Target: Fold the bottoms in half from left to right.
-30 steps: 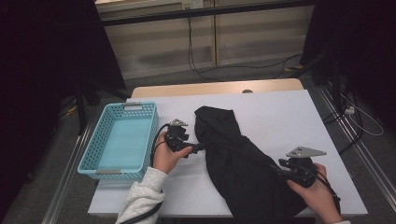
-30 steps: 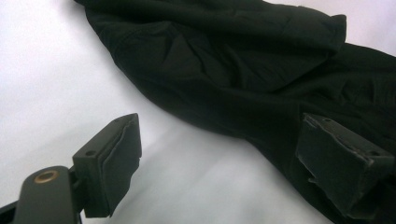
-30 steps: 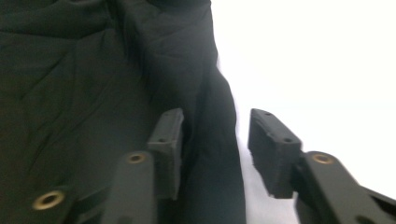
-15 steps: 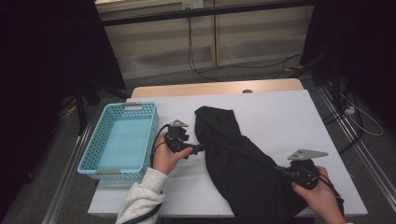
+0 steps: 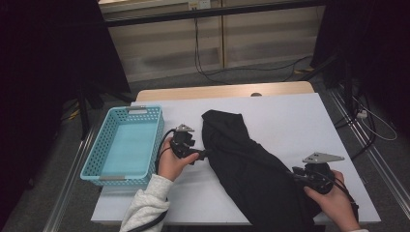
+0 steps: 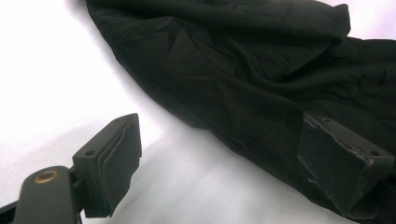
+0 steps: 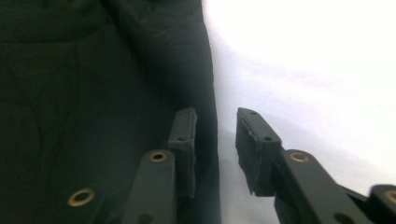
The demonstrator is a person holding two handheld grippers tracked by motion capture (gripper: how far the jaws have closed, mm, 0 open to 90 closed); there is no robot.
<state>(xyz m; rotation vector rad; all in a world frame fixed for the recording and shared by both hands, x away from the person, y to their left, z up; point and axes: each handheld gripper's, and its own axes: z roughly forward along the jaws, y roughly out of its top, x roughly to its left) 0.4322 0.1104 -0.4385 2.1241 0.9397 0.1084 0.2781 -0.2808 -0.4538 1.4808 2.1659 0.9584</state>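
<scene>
A black garment lies crumpled on the white table, running diagonally from the middle to the near right. My left gripper is at its left edge. In the left gripper view the gripper is open wide, one jaw over bare table and the other over the cloth. My right gripper is at the garment's near right end. Its jaws have just been opening. The edge of the cloth runs into the gap between them, and the pads do not press on it.
A light blue plastic basket stands at the table's left edge, just left of my left hand. Bare white table stretches behind and to the right of the garment. Cables lie on the floor beyond the table's far edge.
The right hand has shifted slightly at the garment's near end. The left hand and the garment have stayed where they were.
</scene>
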